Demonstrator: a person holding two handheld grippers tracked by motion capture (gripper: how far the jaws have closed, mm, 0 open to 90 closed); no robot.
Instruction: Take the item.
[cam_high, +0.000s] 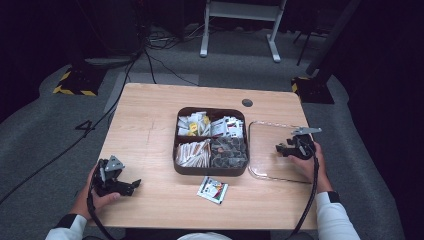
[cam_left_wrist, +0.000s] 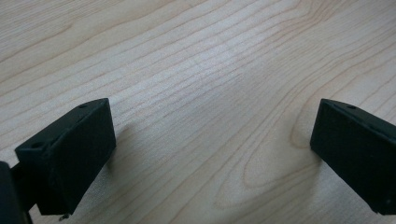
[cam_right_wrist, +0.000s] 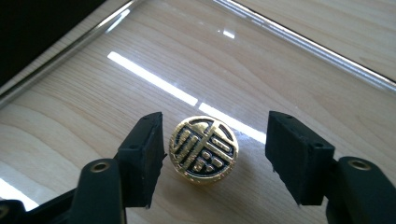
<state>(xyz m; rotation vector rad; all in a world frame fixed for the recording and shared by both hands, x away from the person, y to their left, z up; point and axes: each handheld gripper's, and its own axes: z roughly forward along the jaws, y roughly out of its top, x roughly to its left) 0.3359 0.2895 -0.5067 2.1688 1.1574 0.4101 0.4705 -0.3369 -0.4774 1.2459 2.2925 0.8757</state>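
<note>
High view: the person is sitting at the 6 o'clock edge of the desk (cam_high: 150, 125), both forearms entering from below in white sleeves; the left hand (cam_high: 97, 192) is resting near the 7 o'clock corner, wrapping the left hand-held gripper (cam_high: 134, 185), which is lying level and pointing toward 3 o'clock; the right hand (cam_high: 307, 162) is reaching in from 5 o'clock, wrist bent inward, carrying the right hand-held gripper (cam_high: 279, 149) low over a clear lid (cam_high: 265, 170) lying flat at 3 o'clock, just beside a dark four-compartment tray (cam_high: 210, 171) of sachets at the centre; a single loose sachet (cam_high: 212, 190) is lying just beyond the tray's 6 o'clock wall.

Left gripper view: the left hand-held gripper (cam_left_wrist: 212, 154) is standing wide apart over bare wood grain, nothing lying between its jaws.

Right gripper view: the right hand-held gripper (cam_right_wrist: 215, 156) is pointing down at the clear lid (cam_right_wrist: 140, 42), its jaws standing apart and flanking a round gold-and-black knob (cam_right_wrist: 204, 150) on the lid; the left jaw is sitting very near the knob's 9 o'clock edge, the right jaw is standing clear at 3 o'clock; neither pad is visibly pressing on it.
</note>
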